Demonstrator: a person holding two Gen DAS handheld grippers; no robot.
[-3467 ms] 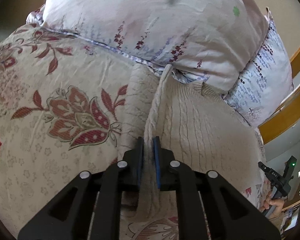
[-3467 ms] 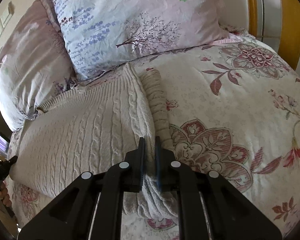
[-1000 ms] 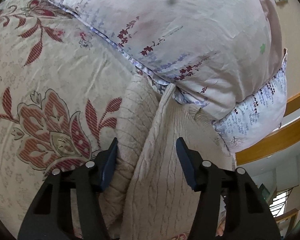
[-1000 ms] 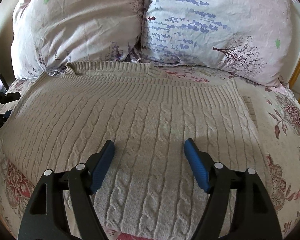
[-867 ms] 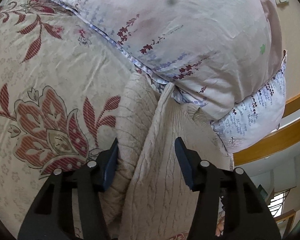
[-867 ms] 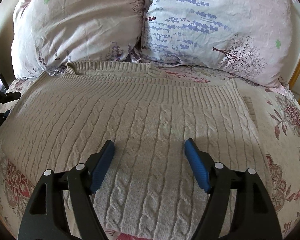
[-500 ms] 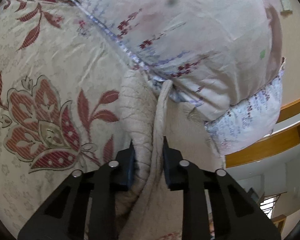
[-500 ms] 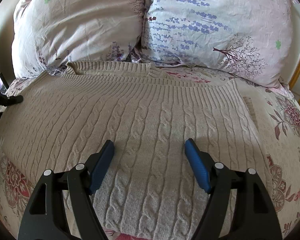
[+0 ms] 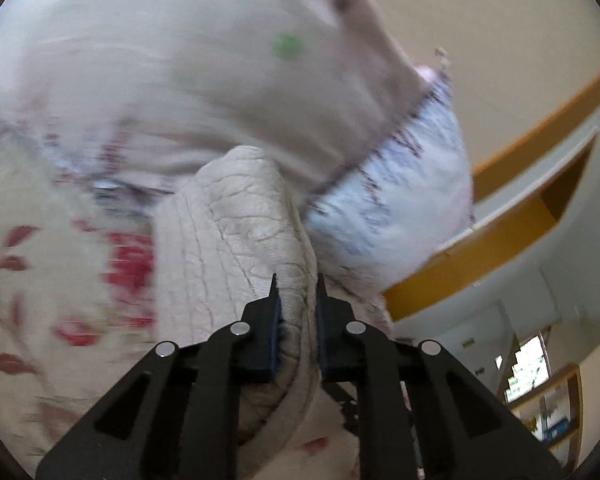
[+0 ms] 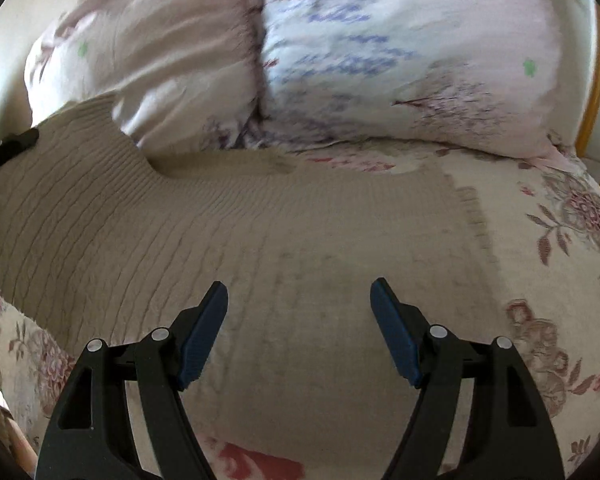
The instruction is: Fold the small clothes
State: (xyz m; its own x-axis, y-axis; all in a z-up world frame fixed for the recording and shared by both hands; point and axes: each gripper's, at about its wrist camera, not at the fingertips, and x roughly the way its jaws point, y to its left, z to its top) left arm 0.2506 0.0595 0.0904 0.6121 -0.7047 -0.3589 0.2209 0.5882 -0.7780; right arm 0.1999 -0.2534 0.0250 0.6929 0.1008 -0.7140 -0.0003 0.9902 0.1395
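Half a second earlier the left gripper (image 9: 297, 312) had been closing on the side edge of the sweater (image 10: 284, 280); now its fingers (image 9: 271, 320) stood nearly together, clamped on a bunched roll of the cable knit, and that edge was raised off the bed (image 10: 560, 280) toward the pillows (image 10: 380, 60); the blurred left view suggested quick motion; from the right view the sweater's far left corner stood lifted while the rest lay flat on the floral cover, near the pillows; the right gripper (image 10: 299, 300) hovered just over the near middle of the knit, fingers (image 10: 396, 340) spread wide and empty; probably the side fold had begun, with the left edge to be carried across rightward.
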